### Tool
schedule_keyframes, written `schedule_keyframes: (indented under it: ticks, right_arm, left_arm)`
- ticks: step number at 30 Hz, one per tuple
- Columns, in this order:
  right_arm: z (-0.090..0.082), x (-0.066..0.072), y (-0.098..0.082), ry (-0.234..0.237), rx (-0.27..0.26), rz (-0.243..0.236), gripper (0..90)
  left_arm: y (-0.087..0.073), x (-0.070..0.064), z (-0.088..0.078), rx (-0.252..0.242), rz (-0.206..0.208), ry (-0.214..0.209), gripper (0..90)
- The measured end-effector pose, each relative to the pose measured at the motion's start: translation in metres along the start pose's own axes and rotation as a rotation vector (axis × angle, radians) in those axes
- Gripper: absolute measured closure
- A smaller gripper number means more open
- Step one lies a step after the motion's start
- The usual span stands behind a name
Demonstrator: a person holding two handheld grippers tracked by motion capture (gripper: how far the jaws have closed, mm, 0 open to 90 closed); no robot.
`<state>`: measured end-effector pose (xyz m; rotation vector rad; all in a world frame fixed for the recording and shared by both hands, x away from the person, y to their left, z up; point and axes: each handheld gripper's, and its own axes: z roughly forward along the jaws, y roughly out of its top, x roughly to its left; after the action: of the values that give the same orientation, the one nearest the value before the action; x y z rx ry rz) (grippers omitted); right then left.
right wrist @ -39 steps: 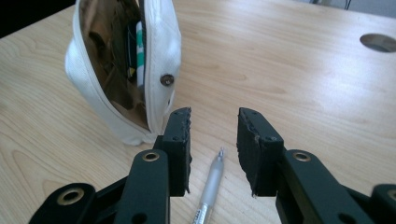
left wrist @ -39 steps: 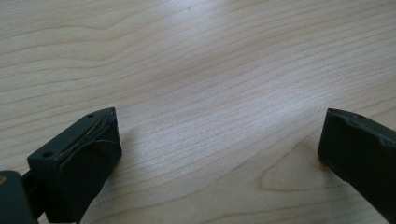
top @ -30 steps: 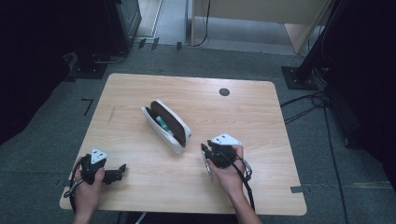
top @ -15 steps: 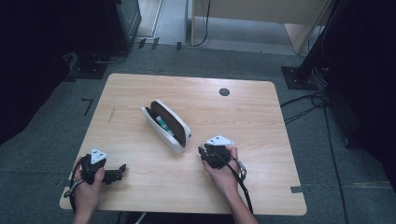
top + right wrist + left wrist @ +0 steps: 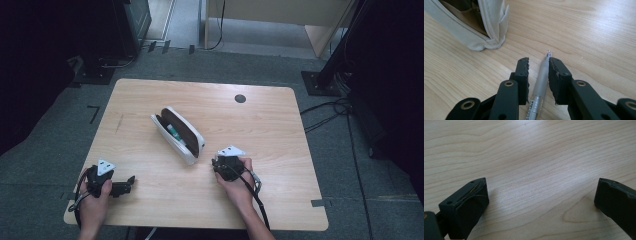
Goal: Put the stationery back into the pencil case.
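Right gripper [image 5: 538, 66] has sunk to the table [image 5: 280, 125] just right of the open pencil case [image 5: 178, 134]; jaws straddle a pen [image 5: 541, 80], narrowed, not yet clamping. Grasp looks imminent, likely for the case. Left gripper [image 5: 540, 195] open, empty, well left.

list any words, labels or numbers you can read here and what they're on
No text reads clearly anywhere.
Pen between the right hand-held gripper jaws: dark print on the lower barrel, too small and blurred to read.
White pouch, table, left hand-held gripper: no lettering visible.
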<state>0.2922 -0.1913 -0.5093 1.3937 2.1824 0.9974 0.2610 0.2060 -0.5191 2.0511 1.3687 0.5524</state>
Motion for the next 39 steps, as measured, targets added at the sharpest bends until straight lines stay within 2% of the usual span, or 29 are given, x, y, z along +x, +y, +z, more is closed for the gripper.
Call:
schedule_keyframes:
  ticks: [11, 18, 23, 28, 39]
  right_arm:
    - [0.005, -0.002, 0.0, -0.017, 0.021, 0.006, 73.9]
    - [0.006, -0.002, 0.001, -0.03, 0.03, -0.021, 78.4]
    - [0.005, -0.006, 0.001, -0.014, 0.027, 0.007, 81.4]
    - [0.0, -0.009, 0.002, -0.02, 0.001, 0.012, 81.5]
    - [-0.022, -0.007, 0.008, 0.01, -0.075, 0.015, 81.6]
  left_arm:
    - [0.0, 0.0, 0.0, 0.0, 0.002, 0.0, 0.0]
    - [0.0, 0.0, 0.0, 0.0, 0.002, 0.0, 0.0]
    - [0.0, 0.0, 0.0, 0.0, 0.002, 0.0, 0.0]
    - [0.0, 0.0, 0.0, 0.0, 0.001, 0.0, 0.0]
    - [0.0, 0.0, 0.0, 0.001, 0.002, 0.0, 0.0]
